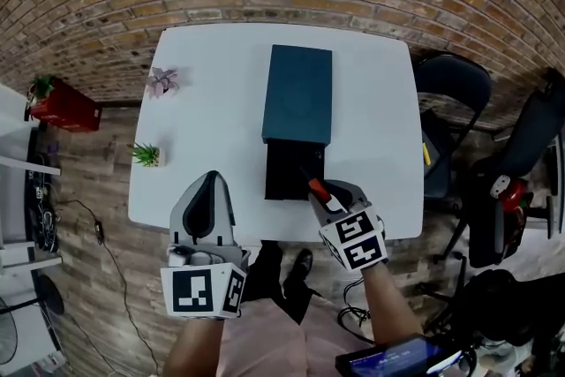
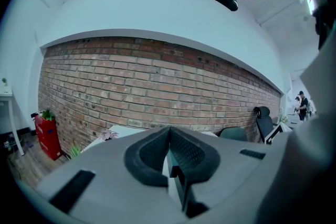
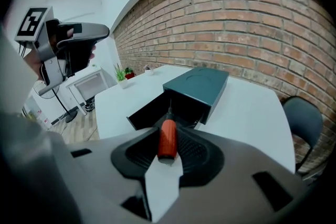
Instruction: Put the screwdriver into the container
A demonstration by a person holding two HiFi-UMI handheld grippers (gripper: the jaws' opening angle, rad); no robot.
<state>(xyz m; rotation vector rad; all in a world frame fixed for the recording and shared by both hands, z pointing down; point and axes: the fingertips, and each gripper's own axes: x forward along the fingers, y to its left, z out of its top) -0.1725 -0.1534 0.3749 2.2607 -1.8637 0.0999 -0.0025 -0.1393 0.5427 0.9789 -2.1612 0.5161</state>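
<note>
R gripper (image 3: 168,150) clamps the screwdriver (image 3: 167,139) by its red handle, shaft aimed far toward the container (image 3: 200,83), prob. lined up to slide in. The container's black drawer (image 1: 291,169) sticks out on the near side, open; inside is dark, nothing visible in it. L gripper (image 2: 169,153) is closed and empty, parked at the table's (image 1: 203,119) near edge, out of the way.
</note>
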